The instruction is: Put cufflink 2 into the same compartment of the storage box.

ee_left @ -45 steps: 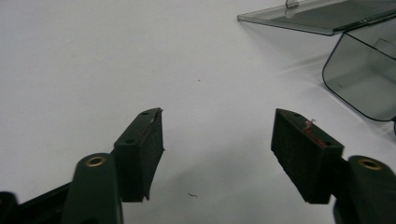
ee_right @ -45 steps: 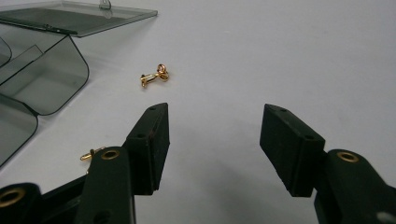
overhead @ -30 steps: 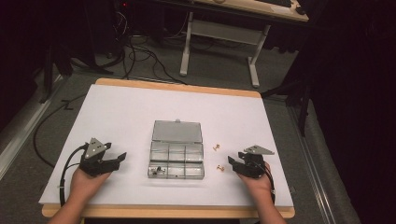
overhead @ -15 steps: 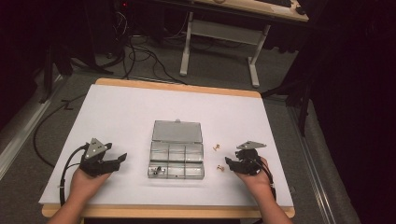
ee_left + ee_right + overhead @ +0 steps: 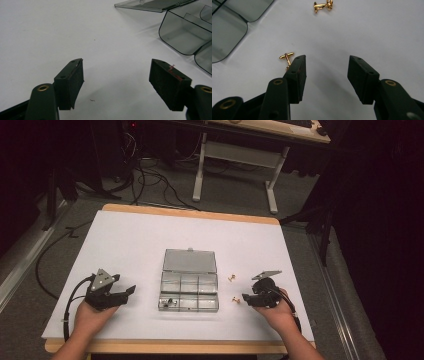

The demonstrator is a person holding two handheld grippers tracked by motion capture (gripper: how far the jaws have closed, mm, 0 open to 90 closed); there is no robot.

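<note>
The left gripper is resting on the white table, jaws wide and empty. At centre, the clear smoked-plastic compartment box is lying with its lid back. Just to its right, the near gold cufflink is sitting outside the right gripper, whose parted, empty jaws have just been narrowing. Ideally it is recentring leftward before pinching; a second gold cufflink is lying farther off.
</note>
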